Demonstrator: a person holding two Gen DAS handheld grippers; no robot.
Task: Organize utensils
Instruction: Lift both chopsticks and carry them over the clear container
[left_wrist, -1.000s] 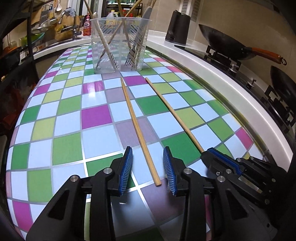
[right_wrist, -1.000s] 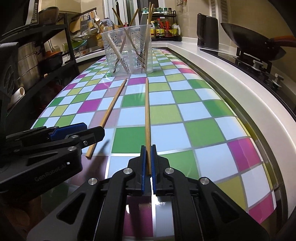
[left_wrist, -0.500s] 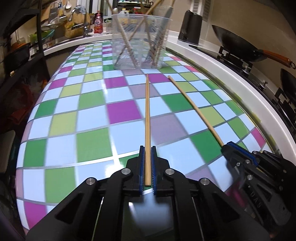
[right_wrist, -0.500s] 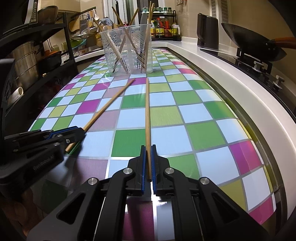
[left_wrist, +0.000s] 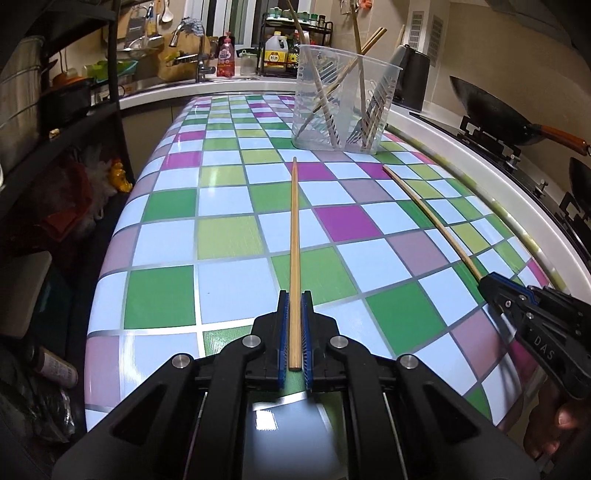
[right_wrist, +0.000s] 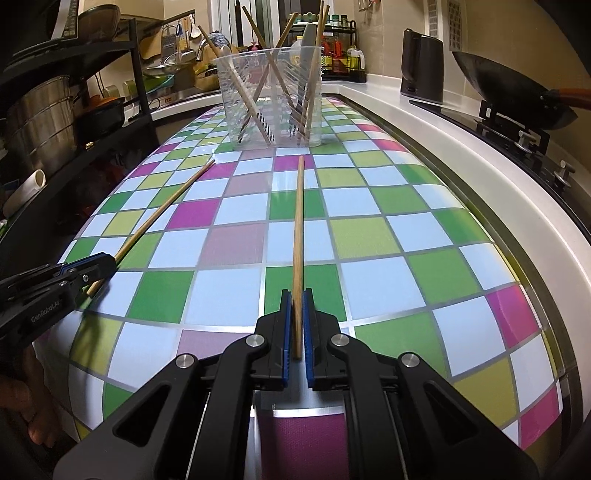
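Both sets of fingers are clamped down on a chopstick each. Left gripper (left_wrist: 294, 332) has its blue pads (left_wrist: 282, 332) pinched almost together on the thick end of the left chopstick (left_wrist: 294, 240), which runs straight out ahead along the fingers with its thin tip pointing at the clear plastic holder (left_wrist: 341, 107). Right gripper (right_wrist: 295, 332) is doing the same thing with the right chopstick (right_wrist: 297, 240): jaws narrowed onto the butt end, stick pointing forward toward the holder, tip stopping short of its base. Whether either stick is lifted or resting along the table, I honestly can't tell.

From the left camera you can see the right gripper off to the side with its stick angling toward the cup, and from the right camera the left gripper shows up at the left edge the same way. The two sticks are well apart at the grippers.

The holder already has several chopsticks leaning every which way in it (plus what looks like a spoon or ladle handle).

Surface is a checked tabletop (left_wrist: 166, 295) in green, magenta, pale blue and yellow-green squares, pretty glossy. A white counter edge (right_wrist: 461, 147) runs along the right side, with a black wok (left_wrist: 487, 110) on a stove and a dark kettle (right_wrist: 422, 66) behind it. Sink tap, bottles and a black shelf rack with pots sit at the back and left.
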